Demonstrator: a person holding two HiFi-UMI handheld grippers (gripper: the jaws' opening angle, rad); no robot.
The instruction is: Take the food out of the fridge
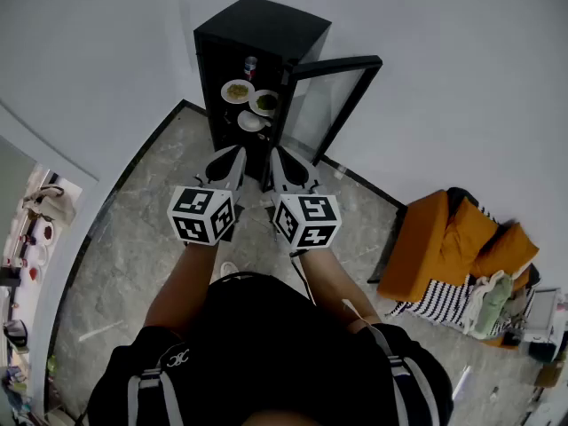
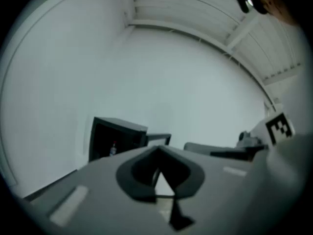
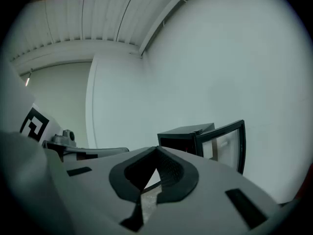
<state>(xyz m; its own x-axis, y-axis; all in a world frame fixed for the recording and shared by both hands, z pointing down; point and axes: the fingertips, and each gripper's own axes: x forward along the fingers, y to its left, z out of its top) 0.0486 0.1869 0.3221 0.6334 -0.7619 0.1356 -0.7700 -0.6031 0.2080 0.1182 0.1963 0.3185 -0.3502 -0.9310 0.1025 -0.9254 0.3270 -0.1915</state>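
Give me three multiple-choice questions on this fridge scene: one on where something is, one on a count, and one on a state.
1. In the head view, where is the orange seat relative to the fridge?
A. To its lower left
B. On top of it
C. To its lower right

2. How many plates show inside the fridge?
A. Two
B. Three
C. Five

3. What state is the fridge's door in?
A. Swung open
B. Fully shut
C. Taken off and lying on the floor

Answers:
1. C, since the seat stands by the wall toward the right edge, below the fridge in the picture.
2. B, since three round plates sit close together on the shelves.
3. A, since the glass door stands out to the right and the shelves are in plain sight.
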